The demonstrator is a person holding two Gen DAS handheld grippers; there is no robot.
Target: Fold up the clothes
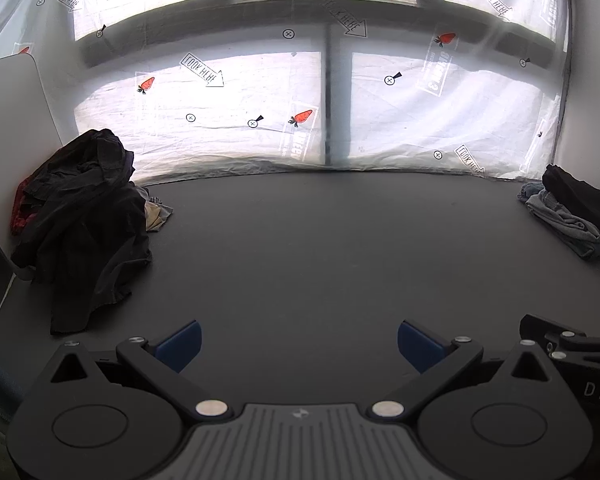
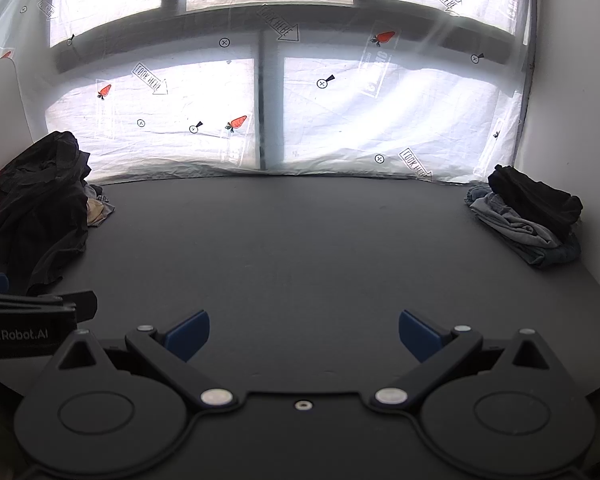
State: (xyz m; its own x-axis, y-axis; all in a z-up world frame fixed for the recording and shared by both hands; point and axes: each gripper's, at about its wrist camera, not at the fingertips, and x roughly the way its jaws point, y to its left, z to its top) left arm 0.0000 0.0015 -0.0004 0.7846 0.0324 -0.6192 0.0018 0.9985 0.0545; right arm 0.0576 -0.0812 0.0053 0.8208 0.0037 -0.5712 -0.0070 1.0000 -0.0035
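A heap of unfolded clothes (image 1: 84, 224), mostly black with a red piece and a pale one underneath, lies at the far left of the dark table (image 1: 320, 248). The same heap of clothes (image 2: 36, 212) shows in the right wrist view. A small stack of folded clothes (image 1: 576, 208), black on grey and denim, sits at the far right; this folded stack (image 2: 528, 216) also appears in the right wrist view. My left gripper (image 1: 298, 344) hovers over the near table, open and empty. My right gripper (image 2: 304, 334) is beside it, open and empty too.
A white sheet (image 1: 260, 120) printed with carrots and arrows hangs over the window behind the table. A white wall (image 2: 572, 120) stands to the right and a white panel (image 1: 8, 120) stands at the left behind the heap. Bare tabletop (image 2: 300, 240) lies between the two piles.
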